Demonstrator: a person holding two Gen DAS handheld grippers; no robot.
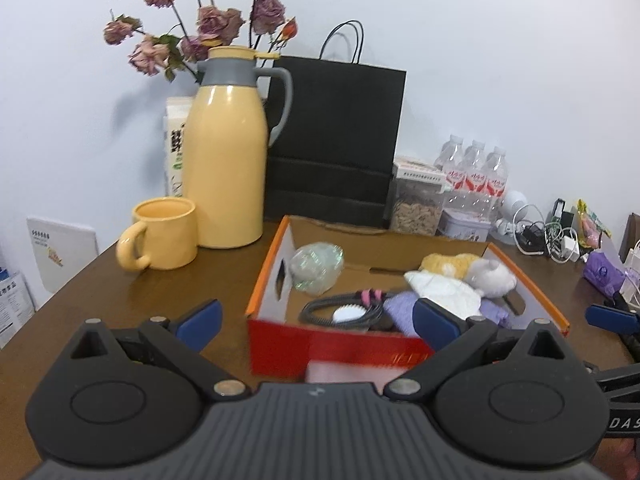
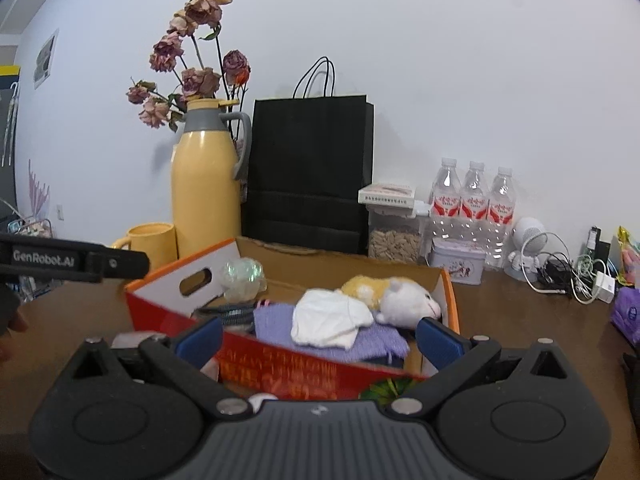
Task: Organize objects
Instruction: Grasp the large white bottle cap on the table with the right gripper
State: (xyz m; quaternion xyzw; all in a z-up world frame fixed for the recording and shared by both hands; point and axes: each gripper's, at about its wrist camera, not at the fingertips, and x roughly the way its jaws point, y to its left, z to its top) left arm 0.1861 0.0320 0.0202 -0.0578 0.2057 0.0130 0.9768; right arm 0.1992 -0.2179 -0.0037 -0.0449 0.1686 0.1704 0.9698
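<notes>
Left gripper and right gripper: jaws spread wide, holding nothing, both facing the box. Box is sitting mid-surface, collecting the cable, cloths and plush. Flask is standing behind.

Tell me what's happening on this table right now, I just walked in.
A person is tidying up with a pair of handheld tongs in each hand. Both the left tongs and the right tongs are open and empty, hovering in front of an orange cardboard box. The box already holds a plush toy, a white cloth, a purple knit cloth, a coiled cable and a crumpled clear wrapper. A yellow mug and a yellow thermos stand outside it.
</notes>
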